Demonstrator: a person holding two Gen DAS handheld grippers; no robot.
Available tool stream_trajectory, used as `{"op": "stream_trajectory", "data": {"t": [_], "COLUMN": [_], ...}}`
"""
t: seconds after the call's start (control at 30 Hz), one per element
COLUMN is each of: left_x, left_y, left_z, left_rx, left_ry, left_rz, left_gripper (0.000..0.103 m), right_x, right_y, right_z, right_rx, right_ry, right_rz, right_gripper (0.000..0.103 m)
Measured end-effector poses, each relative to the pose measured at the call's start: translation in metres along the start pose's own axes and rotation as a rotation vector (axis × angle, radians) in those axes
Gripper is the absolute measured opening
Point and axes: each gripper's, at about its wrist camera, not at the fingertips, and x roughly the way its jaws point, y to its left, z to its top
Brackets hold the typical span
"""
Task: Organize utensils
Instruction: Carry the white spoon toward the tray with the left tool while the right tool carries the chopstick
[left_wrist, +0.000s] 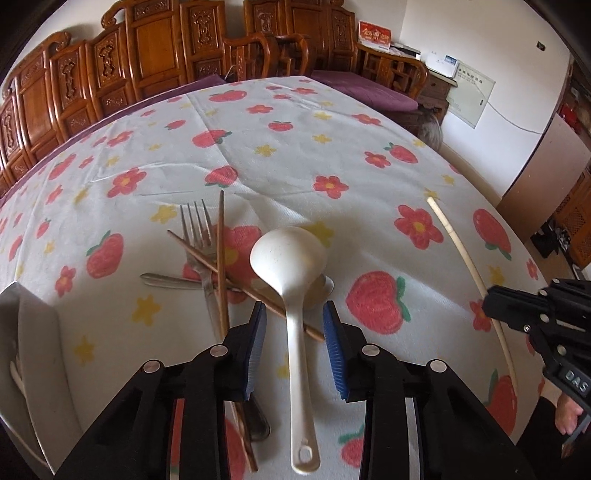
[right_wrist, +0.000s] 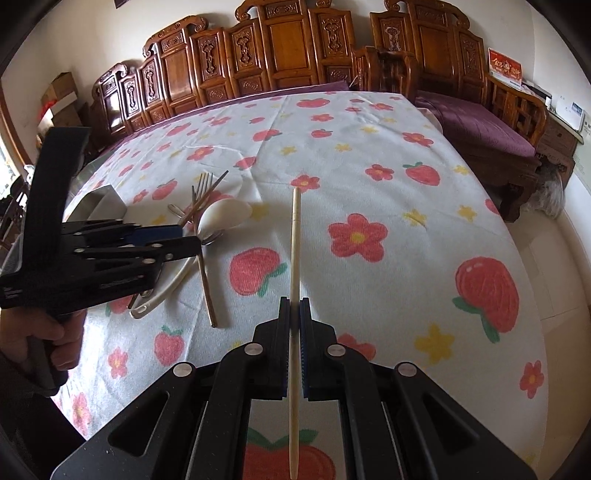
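Observation:
A white ladle (left_wrist: 288, 254) lies on the flowered tablecloth (left_wrist: 295, 155), bowl away from me, over a pile of a metal fork (left_wrist: 199, 225), a pair of brown chopsticks (left_wrist: 221, 258) and a metal spoon (left_wrist: 166, 280). My left gripper (left_wrist: 293, 306) straddles the ladle's handle; a gap shows on each side of the handle, so the blue pads do not press it. My right gripper (right_wrist: 294, 301) is shut on a cream chopstick (right_wrist: 294, 236), which points away above the cloth. In the right wrist view the left gripper (right_wrist: 192, 240) sits over the ladle (right_wrist: 225, 214).
A pale holder (left_wrist: 33, 350) stands at the table's left edge, seen as a grey box (right_wrist: 99, 205) in the right wrist view. Carved wooden chairs (right_wrist: 288, 48) line the far side. A purple-cushioned bench (right_wrist: 476, 125) stands at the right.

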Motion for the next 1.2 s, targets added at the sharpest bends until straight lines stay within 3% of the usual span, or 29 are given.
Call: {"op": "stream_trajectory", "data": {"t": [0.4,0.6,0.8,1.2], "left_x": [0.013,0.006,-0.022,-0.096], "left_y": [-0.003,-0.002,-0.004,0.004], "left_z": [0.007,0.003,0.001,0.003], "left_rx": [0.020,0.025,0.026,0.003], "left_ry": [0.025,0.022,-0.014,-0.096], "left_rz": [0.042,0.037,0.046,0.067], "left_gripper": [0.011,0.008,0.002,0.002], "right_x": [-0.005,-0.009,-0.019,-0.047], "right_y": [0.001,0.004,0.010,0.029], "right_z": [0.003,0.004,0.007,0.016], "right_rx": [0.006,-0.007,-0.022,-0.052], "right_ry": [-0.013,-0.024,-0.047,-0.107], "right_rz": [0.014,0.011,0.007,0.028], "right_gripper": [0.006,0.006,0.006,0.006]}}
